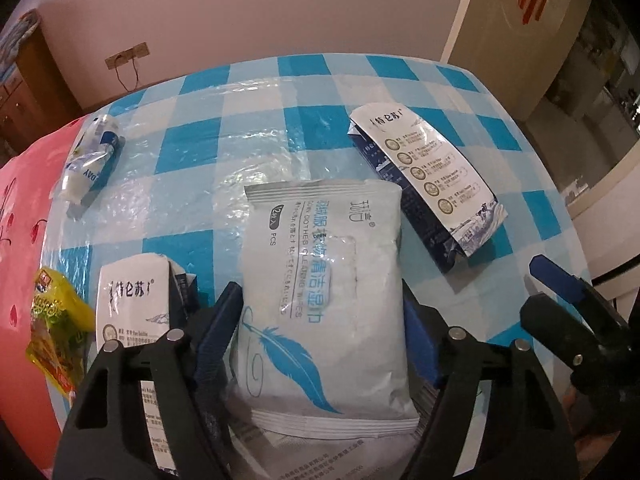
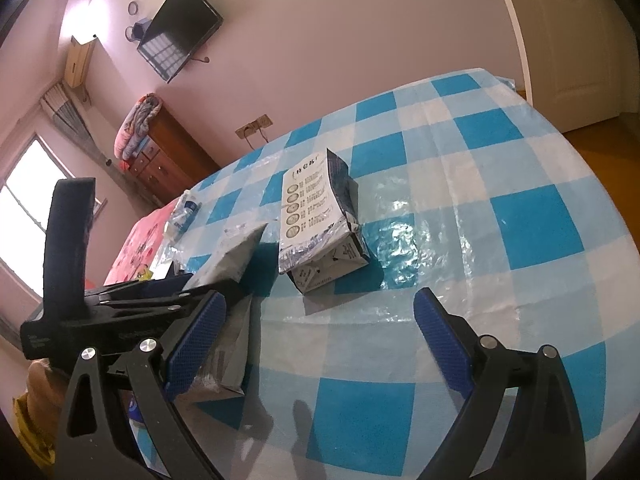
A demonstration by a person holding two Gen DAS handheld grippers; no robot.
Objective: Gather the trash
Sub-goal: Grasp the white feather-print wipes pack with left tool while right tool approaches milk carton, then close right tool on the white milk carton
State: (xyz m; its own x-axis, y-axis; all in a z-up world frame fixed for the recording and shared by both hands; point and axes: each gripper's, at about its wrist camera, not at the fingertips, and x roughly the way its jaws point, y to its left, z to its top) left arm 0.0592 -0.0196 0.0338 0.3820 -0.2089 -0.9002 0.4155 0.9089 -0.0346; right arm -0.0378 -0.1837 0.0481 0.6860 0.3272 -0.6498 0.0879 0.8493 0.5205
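The left gripper (image 1: 320, 344), black framed with ribbed blue pads, straddles a soft, pillowy pack of wet wipes (image 1: 320, 292). The pack is pale grey plastic with crimped ends and a blue feather print. Its two long edges lie right against the pads, though whether the pads actually press on it cannot be told.

The pack rests on the worktop (image 1: 280, 120), which is covered in a glossy, wrinkled plastic cloth of blue and white checks.

In the left wrist view, a flattened white and navy milk carton (image 1: 132, 304) lies at 9 o'clock from the pack, just beside the left pad. Further out at 9 o'clock, a crinkled yellow snack wrapper (image 1: 56, 328) sits at the worktop's edge, against pink patterned fabric (image 1: 24, 200). At 11 o'clock, well apart, lies a crumpled clear and blue plastic wrapper (image 1: 92, 160). At 2 o'clock, near the pack, lies a second milk carton (image 1: 432, 184), boxy, dented and printed with round badges.

The right gripper (image 2: 320, 344) has its jaws spread wide and holds nothing, above bare checked cloth. In its view the second carton sits at 12 o'clock, and the left gripper with the wipes pack sits at 9 o'clock.
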